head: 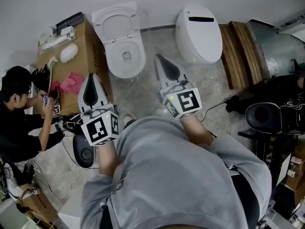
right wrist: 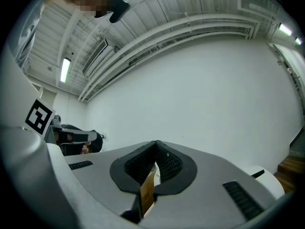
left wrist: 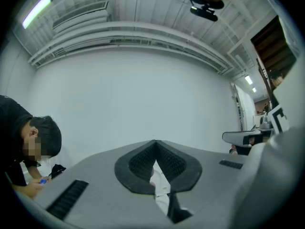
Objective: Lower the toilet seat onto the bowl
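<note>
In the head view a white toilet [head: 125, 56] stands on the floor by the far wall. Its seat [head: 114, 20] is tipped up and back, and the bowl is uncovered. My left gripper [head: 91, 76] hovers to the left of the bowl and nearer to me, jaws together, holding nothing. My right gripper [head: 157, 57] hovers just right of the bowl, also shut and empty. In the left gripper view the left gripper [left wrist: 155, 143] points at a bare white wall. The right gripper view shows the right gripper [right wrist: 156, 143] aimed the same way. Neither gripper view shows the open toilet.
A second toilet [head: 198, 32] with its lid down stands to the right. A cardboard box [head: 90, 42] with cloths on it sits left of the open bowl. A person [head: 19, 113] crouches at the far left. Wooden planks [head: 238, 51], a black chair [head: 267, 116] and floor cables [head: 217, 106] lie right.
</note>
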The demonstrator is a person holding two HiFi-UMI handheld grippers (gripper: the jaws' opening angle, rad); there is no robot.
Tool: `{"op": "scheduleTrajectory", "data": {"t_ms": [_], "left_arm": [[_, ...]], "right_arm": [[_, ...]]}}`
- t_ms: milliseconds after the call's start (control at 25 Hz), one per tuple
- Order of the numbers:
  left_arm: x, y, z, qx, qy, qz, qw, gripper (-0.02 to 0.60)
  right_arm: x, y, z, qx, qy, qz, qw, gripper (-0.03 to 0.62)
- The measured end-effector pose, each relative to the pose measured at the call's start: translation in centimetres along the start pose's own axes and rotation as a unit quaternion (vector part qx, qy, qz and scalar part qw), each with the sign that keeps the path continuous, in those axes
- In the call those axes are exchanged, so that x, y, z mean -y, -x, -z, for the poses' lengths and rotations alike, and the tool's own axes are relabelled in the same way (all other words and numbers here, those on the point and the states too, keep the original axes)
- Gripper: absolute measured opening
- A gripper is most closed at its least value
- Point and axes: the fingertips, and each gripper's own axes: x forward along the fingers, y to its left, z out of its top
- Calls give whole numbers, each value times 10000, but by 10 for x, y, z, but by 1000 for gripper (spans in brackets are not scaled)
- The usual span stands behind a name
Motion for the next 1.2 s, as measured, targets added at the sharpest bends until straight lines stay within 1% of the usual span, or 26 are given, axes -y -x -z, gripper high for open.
{"op": "scheduleTrajectory", "data": {"t_ms": [280,440,600,880,1200], "left_arm": [[31,6,1,-54,-22,-170,9998,0],[46,11,7,-132,13,-266,9996,0],[55,11,10,-214,-17,-273,9994,0],[44,-4,11,-244,-2,-196,9995,0],[13,-55,17,-239,47,147,9996,0]], "right_arm": [[21,21,0,-63,71,-224,9997,-2],[39,34,5,-149,8,-228,9996,-2],[47,38,9,-196,-59,-234,9995,-2],[48,26,13,-195,-110,-91,9997,-2],[46,-18,23,-277,-16,264,9993,-2]]}}
